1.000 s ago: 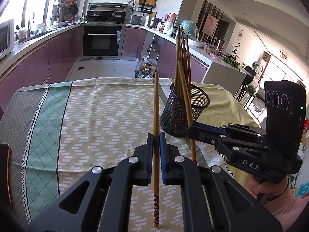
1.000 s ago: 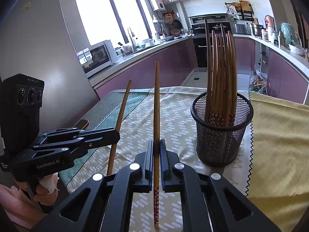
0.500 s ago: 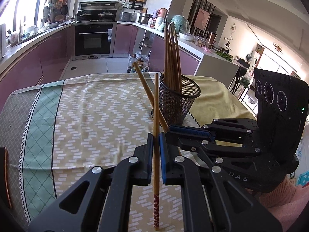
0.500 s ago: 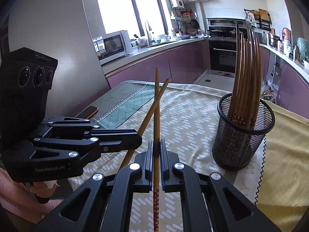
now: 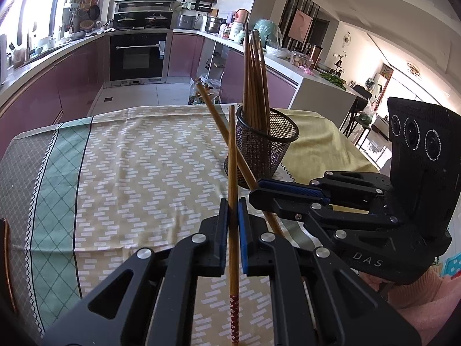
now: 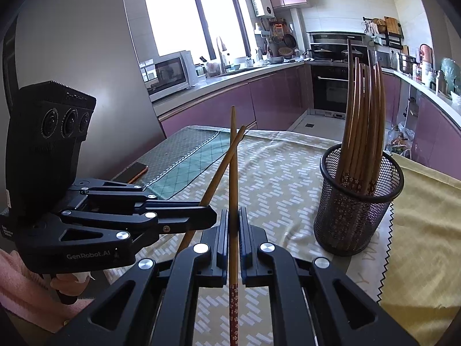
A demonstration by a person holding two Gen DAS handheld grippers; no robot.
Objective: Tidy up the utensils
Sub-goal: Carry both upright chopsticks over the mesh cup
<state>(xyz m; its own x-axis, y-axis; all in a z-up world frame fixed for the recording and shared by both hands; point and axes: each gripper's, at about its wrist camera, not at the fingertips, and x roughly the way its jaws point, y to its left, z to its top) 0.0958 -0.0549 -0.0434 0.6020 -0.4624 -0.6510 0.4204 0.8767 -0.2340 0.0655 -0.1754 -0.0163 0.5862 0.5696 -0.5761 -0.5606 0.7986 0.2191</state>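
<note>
Two grippers, each clamping one chopstick; one mesh holder; one phone.

Chopstick in the left claw: lower tip cut off by the frame bottom. Phone beyond the claw: near half hidden behind the gripper body. Counter items: too small.

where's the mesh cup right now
The mesh cup stands on the tablecloth, right of centre in both wrist views, holding chopsticks, beyond the right gripper.
</note>
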